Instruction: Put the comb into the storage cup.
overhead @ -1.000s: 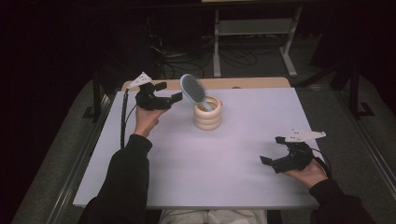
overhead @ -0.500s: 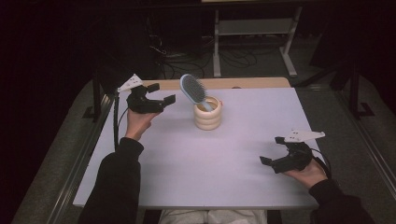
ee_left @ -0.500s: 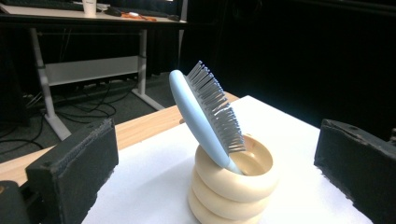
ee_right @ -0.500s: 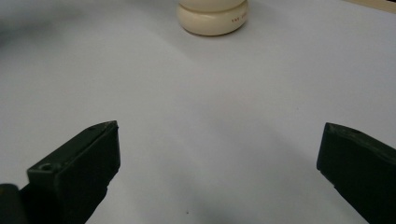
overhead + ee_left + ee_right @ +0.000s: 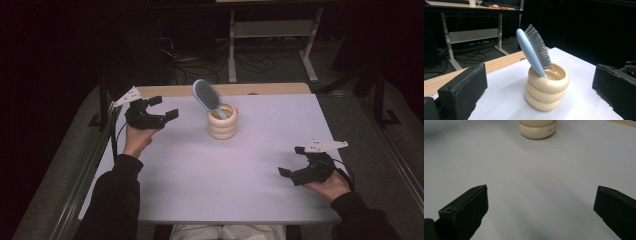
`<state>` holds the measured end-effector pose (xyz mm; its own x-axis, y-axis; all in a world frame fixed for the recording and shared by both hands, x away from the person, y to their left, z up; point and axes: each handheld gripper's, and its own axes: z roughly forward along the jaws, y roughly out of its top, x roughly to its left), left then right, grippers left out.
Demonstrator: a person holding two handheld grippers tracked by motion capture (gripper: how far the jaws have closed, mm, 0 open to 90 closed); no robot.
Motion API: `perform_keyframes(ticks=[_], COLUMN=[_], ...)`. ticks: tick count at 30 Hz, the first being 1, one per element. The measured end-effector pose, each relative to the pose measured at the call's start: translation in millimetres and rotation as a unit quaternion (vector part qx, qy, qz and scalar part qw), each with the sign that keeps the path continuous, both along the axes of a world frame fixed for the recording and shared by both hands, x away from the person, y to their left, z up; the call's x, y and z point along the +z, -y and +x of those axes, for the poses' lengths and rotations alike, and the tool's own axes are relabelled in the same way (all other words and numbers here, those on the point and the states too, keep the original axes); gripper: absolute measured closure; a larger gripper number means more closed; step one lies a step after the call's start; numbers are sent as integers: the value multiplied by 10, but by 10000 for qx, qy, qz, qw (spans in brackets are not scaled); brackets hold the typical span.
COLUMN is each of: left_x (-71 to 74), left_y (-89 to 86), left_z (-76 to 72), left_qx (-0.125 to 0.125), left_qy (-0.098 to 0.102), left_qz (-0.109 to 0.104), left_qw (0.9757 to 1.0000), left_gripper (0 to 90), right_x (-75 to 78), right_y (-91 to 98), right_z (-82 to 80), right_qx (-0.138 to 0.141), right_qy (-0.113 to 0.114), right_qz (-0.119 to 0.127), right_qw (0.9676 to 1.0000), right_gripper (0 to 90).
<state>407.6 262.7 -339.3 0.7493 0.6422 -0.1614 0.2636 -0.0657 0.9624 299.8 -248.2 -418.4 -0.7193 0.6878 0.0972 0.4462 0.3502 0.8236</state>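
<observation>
Left gripper (image 5: 166, 107) jaws wide apart, holding nothing, near the table (image 5: 260, 200) far-left corner, aimed at the hairbrush (image 5: 207, 96). Right gripper (image 5: 292, 161) also wide open and empty, near the right edge. Brush stands tilted, handle down, in the cream ringed holder (image 5: 223, 122), mid-table toward the far edge.

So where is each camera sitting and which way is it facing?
High view: above the person's side, looking forward and down on the table; both forearms and each hand-held gripper show.
Left gripper view: rides the left hand-held gripper, facing the hairbrush in the ringed cup.
Right gripper view: rides the right hand-held gripper, low over the table.
All share the cup.
</observation>
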Motion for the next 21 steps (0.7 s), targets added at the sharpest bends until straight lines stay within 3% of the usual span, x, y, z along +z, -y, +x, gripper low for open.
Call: perform_keyframes(ticks=[7, 13, 21], left_x=[-52, -4, -20], left_y=[-169, -291, -397], left_z=[-147, -254, -403], left_qx=[58, 102, 112], left_qy=[42, 136, 247], left_qz=[-71, -171, -119], left_qw=[9999, 9997, 9996], left_gripper=[0, 0, 0], right_x=[-5, -15, -20], right_y=[1, -4, -7], right_z=[10, 10, 9], right_qx=[-25, -24, -29], right_qy=[-14, -40, -36], right_qz=[0, -35, -64], right_qw=[10000, 10000, 10000], right_gripper=[0, 0, 0])
